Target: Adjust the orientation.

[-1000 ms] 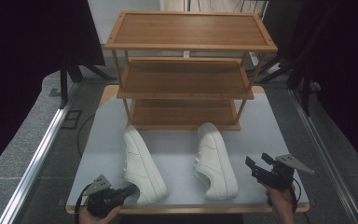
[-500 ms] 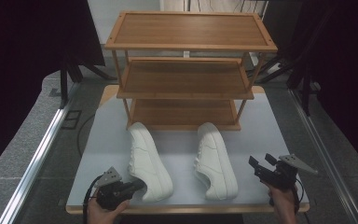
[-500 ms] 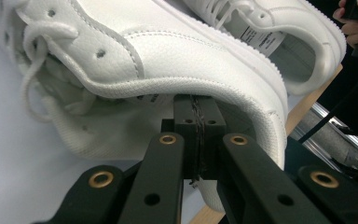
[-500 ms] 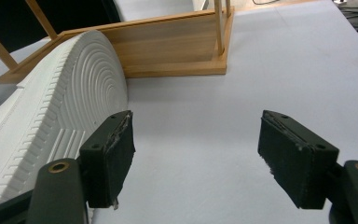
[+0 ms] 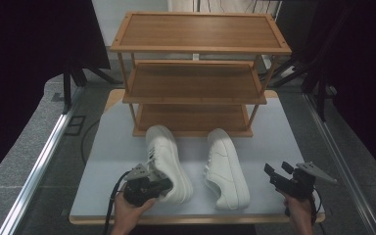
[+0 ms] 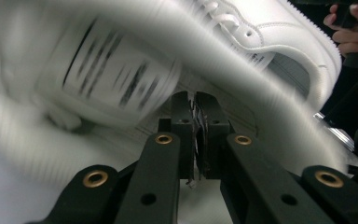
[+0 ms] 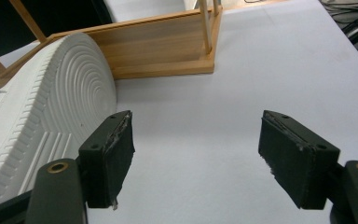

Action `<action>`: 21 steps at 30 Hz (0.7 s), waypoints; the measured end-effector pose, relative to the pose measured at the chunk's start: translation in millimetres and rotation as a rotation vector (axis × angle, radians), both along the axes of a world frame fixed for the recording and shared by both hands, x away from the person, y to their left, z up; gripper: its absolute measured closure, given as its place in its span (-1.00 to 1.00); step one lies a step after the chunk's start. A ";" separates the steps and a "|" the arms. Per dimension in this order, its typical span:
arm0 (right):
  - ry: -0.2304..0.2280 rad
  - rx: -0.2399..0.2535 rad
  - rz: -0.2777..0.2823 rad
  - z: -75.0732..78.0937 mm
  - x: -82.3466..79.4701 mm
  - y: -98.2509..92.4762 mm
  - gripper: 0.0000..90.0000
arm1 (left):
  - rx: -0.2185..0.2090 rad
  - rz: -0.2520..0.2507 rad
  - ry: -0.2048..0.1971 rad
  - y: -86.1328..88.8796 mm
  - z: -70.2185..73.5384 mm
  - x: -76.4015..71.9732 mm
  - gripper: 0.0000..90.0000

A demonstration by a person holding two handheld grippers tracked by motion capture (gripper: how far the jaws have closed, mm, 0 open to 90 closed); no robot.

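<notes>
The left claw (image 5: 152, 185) now grips the heel of the left shoe (image 5: 169, 164). One second ago this claw sat at the near left edge of the table (image 5: 279, 132), apart from the shoe; half a second ago it reached the heel. In the left gripper view the jaws stand nearly closed on a thin fold of white material at the heel opening, and the shoe (image 6: 168, 70) smears across the picture, which suggests that it is in motion.

The left shoe has shifted: its toe now lies farther from the person, almost at the bottom shelf of the wooden rack (image 5: 196, 78). Whether the sole is off the table cannot be told.

The right shoe (image 5: 226, 169) lies where it was, on the table to the right of the first, its toe pointing at the rack. The right claw (image 5: 279, 175) hangs spread and empty at the near right corner; its own view shows both jaws well apart, with the ribbed sole of the right shoe (image 7: 42, 121) just beside the left jaw.

Judgement: placing of the first shoe on the rack is under way; the second shoe awaits pickup.
</notes>
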State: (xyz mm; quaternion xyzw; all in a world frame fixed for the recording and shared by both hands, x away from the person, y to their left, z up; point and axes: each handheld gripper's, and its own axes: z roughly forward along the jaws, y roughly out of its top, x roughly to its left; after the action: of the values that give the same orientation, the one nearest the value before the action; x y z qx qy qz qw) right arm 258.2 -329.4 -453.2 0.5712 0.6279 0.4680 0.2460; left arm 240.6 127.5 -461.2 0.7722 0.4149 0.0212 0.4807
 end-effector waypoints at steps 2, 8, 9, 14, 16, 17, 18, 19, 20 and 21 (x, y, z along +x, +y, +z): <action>0.001 0.002 -0.004 0.1 -0.2 -1.0 -0.42 | -0.080 -0.026 -0.005 -7.5 2.9 4.3 0.96; 0.001 0.010 -0.016 0.4 -1.2 -4.7 -0.41 | 0.082 -0.038 -0.050 -40.5 12.6 9.8 0.92; 0.000 0.012 -0.019 0.3 -1.2 -5.4 -0.41 | 0.077 -0.030 -0.050 -41.0 12.9 9.5 0.92; 0.007 0.019 -0.033 -1.2 -0.8 -9.2 -0.41 | 0.066 -0.032 -0.072 -41.4 18.5 6.4 0.90; 0.008 0.019 -0.029 -2.0 -0.3 -8.3 -0.41 | 0.068 -0.041 -0.073 -43.2 20.1 7.4 0.90; 0.009 0.017 -0.028 -1.9 -0.2 -7.5 -0.41 | 0.067 -0.046 -0.068 -44.5 20.0 9.0 0.91; 0.010 0.013 -0.023 -1.5 -0.4 -6.0 -0.41 | 0.068 -0.053 -0.061 -45.5 19.3 10.6 0.91; 0.010 0.011 -0.019 -1.3 -0.5 -4.6 -0.41 | 0.071 -0.056 -0.056 -46.7 17.4 12.3 0.91; 0.009 0.007 -0.015 -1.1 -0.6 -3.3 -0.41 | 0.076 -0.056 -0.049 -47.7 14.8 13.9 0.91; 0.009 0.003 -0.013 -0.9 -0.6 -2.1 -0.41 | 0.072 -0.051 -0.042 -46.8 12.6 15.3 0.93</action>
State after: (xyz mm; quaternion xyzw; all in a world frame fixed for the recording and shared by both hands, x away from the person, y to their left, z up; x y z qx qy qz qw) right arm 257.6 -331.5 -454.1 0.5777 0.6247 0.4647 0.2452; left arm 255.9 80.7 -448.6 0.7988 0.3839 0.0402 0.4615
